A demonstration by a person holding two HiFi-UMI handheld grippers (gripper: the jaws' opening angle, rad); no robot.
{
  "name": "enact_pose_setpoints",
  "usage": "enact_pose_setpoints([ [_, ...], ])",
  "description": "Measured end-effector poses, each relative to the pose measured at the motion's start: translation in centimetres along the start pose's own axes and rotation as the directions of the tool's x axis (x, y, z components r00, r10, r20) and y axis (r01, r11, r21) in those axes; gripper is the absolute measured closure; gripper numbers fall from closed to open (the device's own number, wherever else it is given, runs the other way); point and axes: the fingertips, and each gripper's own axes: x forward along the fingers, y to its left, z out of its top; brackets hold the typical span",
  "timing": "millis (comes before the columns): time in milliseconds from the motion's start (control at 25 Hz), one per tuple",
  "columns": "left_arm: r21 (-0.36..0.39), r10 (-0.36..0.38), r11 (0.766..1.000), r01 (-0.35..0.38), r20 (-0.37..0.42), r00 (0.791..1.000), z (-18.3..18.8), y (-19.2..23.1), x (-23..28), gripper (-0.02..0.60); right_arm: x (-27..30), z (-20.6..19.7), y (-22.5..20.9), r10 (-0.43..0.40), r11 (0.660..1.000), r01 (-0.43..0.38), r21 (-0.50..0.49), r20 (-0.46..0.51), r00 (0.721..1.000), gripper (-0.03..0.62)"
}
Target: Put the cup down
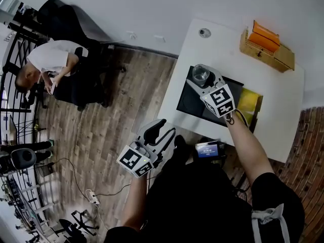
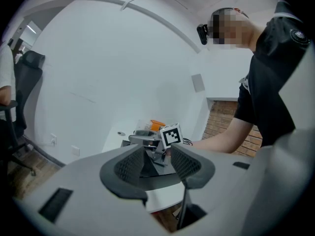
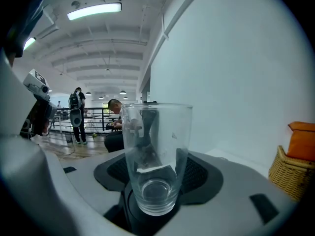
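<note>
Over the black tray (image 1: 190, 105), the cup (image 3: 156, 151) is held upright, clamped by the right gripper (image 1: 204, 80); setting down and release are left. Left of the tray, the left gripper (image 2: 157, 165) is seen with its jaws apart, empty.

The left tongs (image 1: 164, 130) sit close in front of the body on a bent left arm (image 1: 132, 199), jaws partly apart with nothing between them. The right arm (image 1: 247, 148) reaches forward, and the right tongs (image 1: 208, 82) point nearly level, jaws clamped on an upright cup (image 1: 201, 74).
</note>
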Motion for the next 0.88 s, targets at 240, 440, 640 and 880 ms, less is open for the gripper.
enact_pose_setpoints([
  [240,-0.004,-0.019,1.0,0.019,0.004,1.0,0.0,-0.2,0.0,0.402,-0.2,-0.8,0.4,0.009,1.0,-0.009,0.012,-0.016,1.0,0.312],
  [440,-0.009,-0.012,1.0,0.012,0.017,1.0,0.3,0.1,-0.3,0.402,-1.1,-1.8,0.3,-0.01,1.0,0.01,0.011,-0.051,0.999,0.301],
  [640,0.006,-0.023,1.0,0.023,0.01,1.0,0.3,-0.1,-0.2,0.403,-3.0,-2.4,0.6,-0.001,1.0,0.003,0.021,-0.074,0.997,0.299],
  [880,0.009,-0.037,0.999,0.037,0.014,0.999,0.4,-0.6,0.1,0.402,-6.3,-3.0,0.3,-0.033,0.996,0.038,0.075,-0.074,0.997,0.299],
])
